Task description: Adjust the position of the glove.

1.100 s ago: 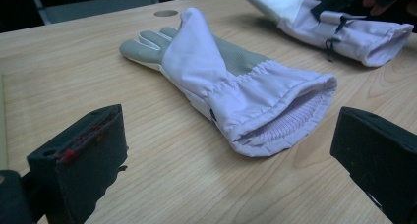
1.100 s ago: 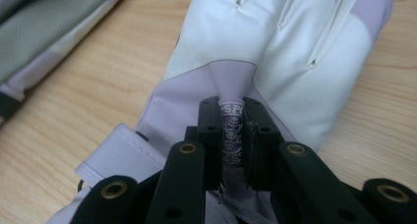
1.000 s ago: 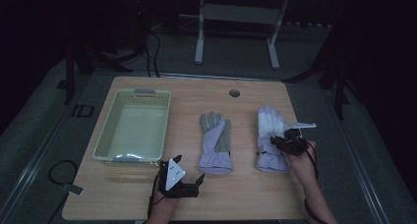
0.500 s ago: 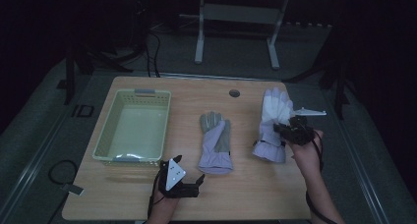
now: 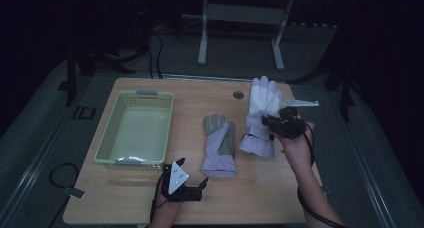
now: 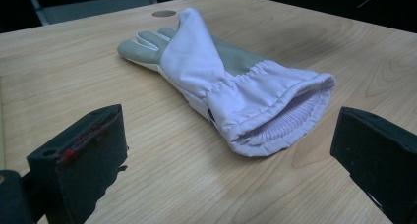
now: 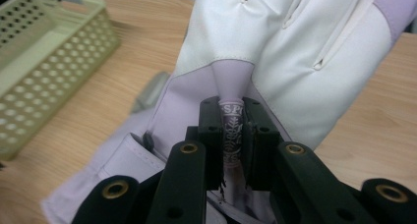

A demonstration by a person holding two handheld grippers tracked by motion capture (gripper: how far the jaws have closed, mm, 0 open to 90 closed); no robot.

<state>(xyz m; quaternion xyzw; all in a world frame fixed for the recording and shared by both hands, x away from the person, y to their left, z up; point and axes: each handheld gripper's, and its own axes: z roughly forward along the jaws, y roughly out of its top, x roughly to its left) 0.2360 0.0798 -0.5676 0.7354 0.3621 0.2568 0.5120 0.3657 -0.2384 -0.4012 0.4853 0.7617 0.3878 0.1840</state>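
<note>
A pale green perforated plastic basket (image 5: 135,129) stands by the left edge of the light wooden surface (image 5: 260,188), its long sides running from the front edge toward the back. At the front edge, just right of the basket's near corner, the left gripper (image 5: 192,190) rests low on the surface, held by the person's left hand (image 5: 165,208), with a grey three-cornered plate on top. In the left gripper view its two black fingers (image 6: 81,160) are spread wide and released, with nothing between them; they point at the cuff opening of the grey-and-lilac fabric work glove (image 5: 220,144). That glove lies flat near the middle of the surface, cuff toward the front edge, fingertips toward the back. To its right, the white-and-lilac fabric work glove (image 5: 261,108) is raised off the surface at its fingertip end, while its cuff end hangs toward the surface near the right edge. The right gripper (image 5: 274,122), held by the person's right hand (image 5: 296,143), grips it: in the right gripper view the fingers (image 7: 211,130) are clenched on a lilac printed tab of this glove. A small round hole (image 5: 239,95) sits near the back edge.
</note>
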